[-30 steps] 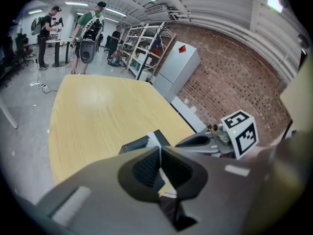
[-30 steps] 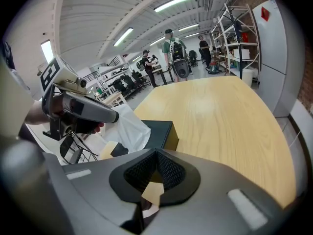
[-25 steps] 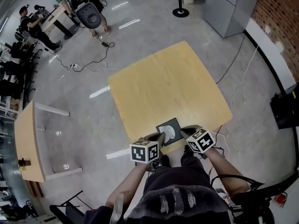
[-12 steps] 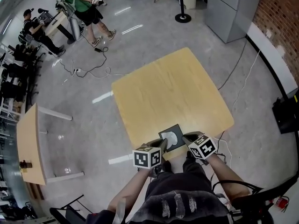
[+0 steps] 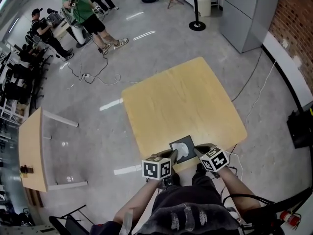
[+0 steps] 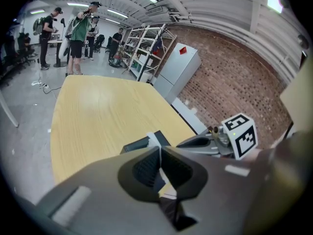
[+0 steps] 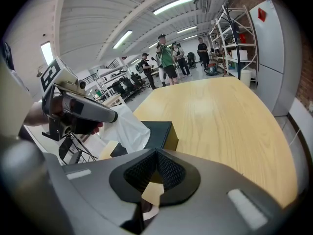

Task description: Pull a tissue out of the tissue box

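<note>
So the box point(image 5: 178, 141) sits at the desk's point(image 5: 181, 97) near edge, with one white tissue point(image 5: 182, 150) poking up out of its top opening. The left claw point(image 5: 172, 154) is closed, tip right at that tissue, but I can't tell if a fold's actually caught. The right claw point(image 5: 197, 151) is closed too, empty, just beside the box. I'd pin the box with the right one, pinch the tissue low, then pull straight up, slowly, so it doesn't rip.

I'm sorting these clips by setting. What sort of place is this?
Probably a workshop or lab hall: a brick wall, open metal shelving and cables trailing over the polished floor.
</note>
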A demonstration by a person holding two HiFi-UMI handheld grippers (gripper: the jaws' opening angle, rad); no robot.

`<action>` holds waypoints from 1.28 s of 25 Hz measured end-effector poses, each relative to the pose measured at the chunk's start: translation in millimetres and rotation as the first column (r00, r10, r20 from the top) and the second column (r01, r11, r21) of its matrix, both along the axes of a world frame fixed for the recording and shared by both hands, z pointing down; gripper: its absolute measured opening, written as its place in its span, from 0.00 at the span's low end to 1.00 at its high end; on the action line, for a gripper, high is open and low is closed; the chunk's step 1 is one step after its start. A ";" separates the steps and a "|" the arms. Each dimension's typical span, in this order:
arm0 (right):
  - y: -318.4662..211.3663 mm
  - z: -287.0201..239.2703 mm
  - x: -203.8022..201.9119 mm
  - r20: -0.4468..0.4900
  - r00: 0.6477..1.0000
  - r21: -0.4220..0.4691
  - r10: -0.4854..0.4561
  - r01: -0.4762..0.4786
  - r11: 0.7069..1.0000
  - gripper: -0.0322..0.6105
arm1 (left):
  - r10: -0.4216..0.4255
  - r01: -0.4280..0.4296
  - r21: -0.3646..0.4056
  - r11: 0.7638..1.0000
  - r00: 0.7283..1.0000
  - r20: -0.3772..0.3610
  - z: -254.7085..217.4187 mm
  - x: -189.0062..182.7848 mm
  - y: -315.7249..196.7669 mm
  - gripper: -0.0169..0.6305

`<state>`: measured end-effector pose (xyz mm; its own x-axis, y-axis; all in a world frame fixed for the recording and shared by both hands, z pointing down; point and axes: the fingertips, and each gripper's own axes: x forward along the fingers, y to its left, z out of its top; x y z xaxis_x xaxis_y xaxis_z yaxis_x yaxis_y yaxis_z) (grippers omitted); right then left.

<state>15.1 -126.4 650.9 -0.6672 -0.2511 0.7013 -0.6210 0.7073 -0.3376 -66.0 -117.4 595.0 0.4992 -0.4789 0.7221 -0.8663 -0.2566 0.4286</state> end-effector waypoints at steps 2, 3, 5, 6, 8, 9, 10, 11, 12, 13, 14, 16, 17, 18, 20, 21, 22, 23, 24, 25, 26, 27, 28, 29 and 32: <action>1.3 -3.1 1.6 -0.001 1.000 -0.001 -0.001 0.001 1.000 0.05 | -0.005 0.005 -0.002 1.000 1.000 -0.005 -2.5 1.0 1.6 0.03; 1.4 -2.8 3.8 -0.001 1.000 -0.003 -0.001 0.001 1.000 0.05 | -0.006 0.006 -0.004 1.000 1.000 -0.006 -2.3 2.7 1.5 0.03; 0.5 -0.9 7.6 -0.001 1.000 -0.008 0.001 -0.001 1.000 0.05 | -0.007 0.007 -0.004 1.000 1.000 -0.006 -2.1 5.1 -0.1 0.03; 0.4 0.1 8.5 -0.002 1.000 -0.010 0.000 0.000 1.000 0.05 | -0.008 0.008 -0.004 1.000 1.000 -0.005 -2.1 5.2 -0.6 0.03; 0.8 2.4 8.7 -0.007 1.000 -0.010 -0.001 0.001 1.000 0.05 | -0.008 0.008 -0.004 1.000 1.000 -0.007 -0.6 4.6 -0.6 0.03; 1.0 3.8 8.0 -0.008 1.000 -0.010 -0.002 0.002 1.000 0.05 | -0.008 0.008 -0.004 1.000 1.000 -0.008 0.6 3.9 -0.4 0.03; 1.1 5.0 6.8 -0.009 1.000 -0.009 -0.002 0.002 1.000 0.05 | -0.009 0.009 -0.003 1.000 1.000 -0.008 1.7 2.5 -0.2 0.03; 1.1 5.8 5.2 -0.009 1.000 -0.008 -0.002 0.002 1.000 0.05 | -0.010 0.010 -0.003 1.000 1.000 -0.007 2.4 0.7 0.0 0.03; 1.1 6.0 3.7 -0.009 1.000 -0.008 -0.002 0.002 1.000 0.05 | -0.012 0.012 -0.003 1.000 1.000 -0.008 2.7 -1.2 0.2 0.03; 1.4 5.7 2.6 -0.010 1.000 -0.009 -0.002 0.002 1.000 0.05 | -0.014 0.013 -0.005 1.000 1.000 -0.009 2.9 -2.7 0.7 0.03; 2.6 5.5 2.3 -0.012 1.000 -0.011 -0.002 0.002 1.000 0.05 | -0.015 0.015 -0.008 1.000 1.000 -0.013 3.7 -3.2 2.0 0.03; 6.6 7.5 4.1 -0.017 1.000 -0.017 -0.004 0.004 1.000 0.05 | -0.017 0.017 -0.019 1.000 1.000 -0.024 7.6 -1.3 6.9 0.03; 7.7 9.8 5.1 -0.020 1.000 -0.018 -0.006 0.005 1.000 0.05 | -0.018 0.018 -0.023 1.000 0.999 -0.027 9.7 -0.8 8.5 0.03; 7.6 12.1 5.2 -0.022 1.000 -0.017 -0.007 0.007 1.000 0.05 | -0.019 0.018 -0.024 1.000 0.999 -0.028 11.2 -1.4 8.8 0.03; 5.8 13.9 2.8 -0.021 1.000 -0.012 -0.010 0.009 1.000 0.05 | -0.018 0.017 -0.018 1.000 1.000 -0.025 11.5 -4.9 6.8 0.03; 5.2 13.5 1.2 -0.020 1.000 -0.010 -0.009 0.009 1.000 0.05 | -0.016 0.016 -0.014 1.000 1.000 -0.023 10.5 -6.7 5.8 0.03; 5.2 12.8 0.1 -0.019 1.000 -0.008 -0.008 0.008 1.000 0.05 | -0.015 0.015 -0.011 1.000 1.000 -0.022 9.3 -8.0 5.4 0.03; 5.4 12.1 -0.3 -0.019 1.000 -0.006 -0.006 0.006 1.000 0.05 | -0.013 0.013 -0.008 1.000 1.000 -0.021 8.2 -8.5 5.4 0.03; 5.5 11.8 0.1 -0.020 1.000 -0.005 -0.005 0.005 1.000 0.05 | -0.012 0.012 -0.007 1.000 1.000 -0.022 7.6 -8.1 5.3 0.03; 4.9 11.9 1.3 -0.021 1.000 -0.004 -0.005 0.005 1.000 0.05 | -0.011 0.011 -0.005 1.000 1.000 -0.023 7.4 -6.8 4.5 0.03; 3.6 12.4 2.5 -0.022 1.000 -0.004 -0.005 0.005 1.000 0.05 | -0.009 0.009 -0.003 1.000 1.000 -0.024 7.6 -5.3 2.9 0.03; 2.0 13.1 3.3 -0.022 1.000 -0.003 -0.006 0.006 1.000 0.05 | -0.009 0.009 -0.001 1.000 1.000 -0.024 7.9 -4.4 1.0 0.03; 0.6 14.0 3.2 -0.022 1.000 -0.003 -0.008 0.008 1.000 0.05 | -0.009 0.009 0.001 1.000 1.000 -0.024 8.4 -4.2 -0.8 0.03; -0.4 14.8 2.4 -0.021 1.000 -0.002 -0.009 0.009 1.000 0.05 | -0.009 0.009 0.003 1.000 1.000 -0.023 9.0 -4.8 -1.8 0.03; 1.8 16.1 0.3 -0.023 1.000 0.002 -0.011 0.011 1.000 0.05 | -0.011 0.011 0.004 1.000 1.000 -0.023 10.6 -7.5 0.8 0.03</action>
<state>15.4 -124.6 667.0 -0.6533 -0.2449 0.7164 -0.6209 0.7148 -0.3219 -73.5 -116.6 605.5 0.5102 -0.4872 0.7088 -0.8591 -0.2493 0.4471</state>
